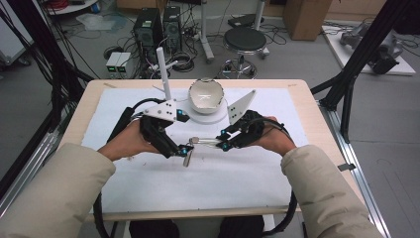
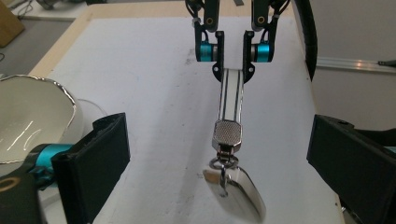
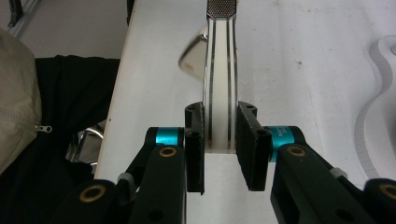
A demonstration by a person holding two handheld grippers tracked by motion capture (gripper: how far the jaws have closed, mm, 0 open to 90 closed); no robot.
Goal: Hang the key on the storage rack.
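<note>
While the high view has both hands mid-mat, left gripper [image 1: 185,150] jaws stand wide apart, holding nothing; its own view shows the bowl [image 2: 28,116] at left, gilt rim. Hinged scoop tool [image 1: 195,146]: striped white handle [image 2: 232,100] clamped at its end by the right gripper [image 3: 219,149], long axis running from right gripper toward left one, shiny scoop head [image 2: 238,191] hanging at the left end between the open jaws. Right gripper view shows the mat edge [image 3: 122,84] just left of the handle; bare white mat [image 1: 198,183] toward the person.

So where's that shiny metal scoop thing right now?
The scoop is near the table's middle, just in front of the white bowl; the right tongs clamp its striped handle and the open left tongs flank its head.
</note>
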